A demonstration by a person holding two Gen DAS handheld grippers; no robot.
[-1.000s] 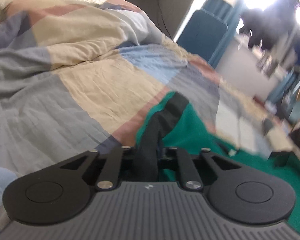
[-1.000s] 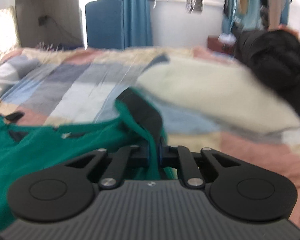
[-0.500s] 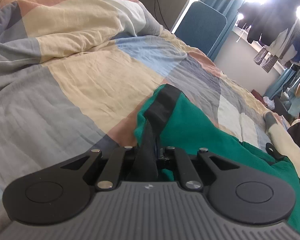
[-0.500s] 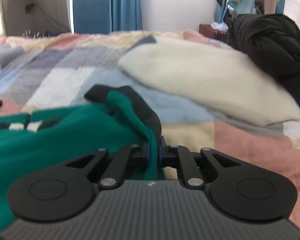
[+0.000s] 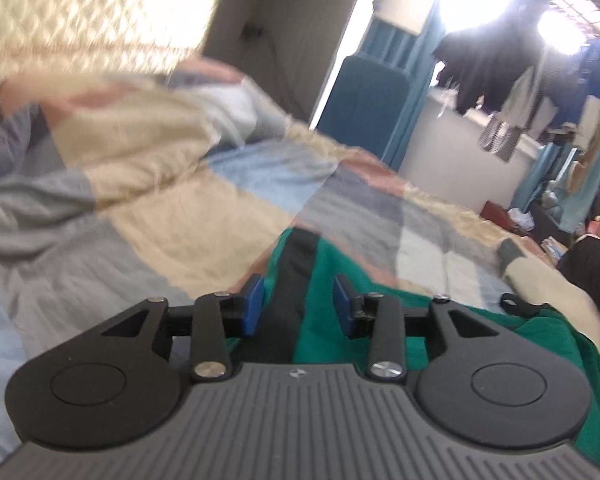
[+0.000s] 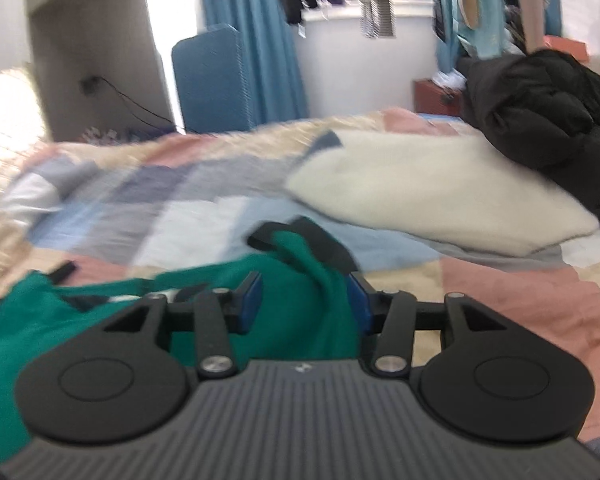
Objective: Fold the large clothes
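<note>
Both jaws, clamped on cloth a second ago, are now opening. The left hand-held gripper (image 5: 298, 304) has its blue pads clear of the green garment (image 5: 332, 280), whose black cuff lies loose between them. The right hand-held gripper (image 6: 304, 300) is parting too; green cloth fills the gap and lies close against the right pad, so whether it is fully free I cannot tell. The garment lies on the bed (image 5: 172, 240), near the edge closest to the cameras, a cream garment (image 6: 440, 196) beyond it. Risk, as I judge it: cloth snagging on a pad as the hands pull away, dragging the fold open. No containers are in view.
</note>
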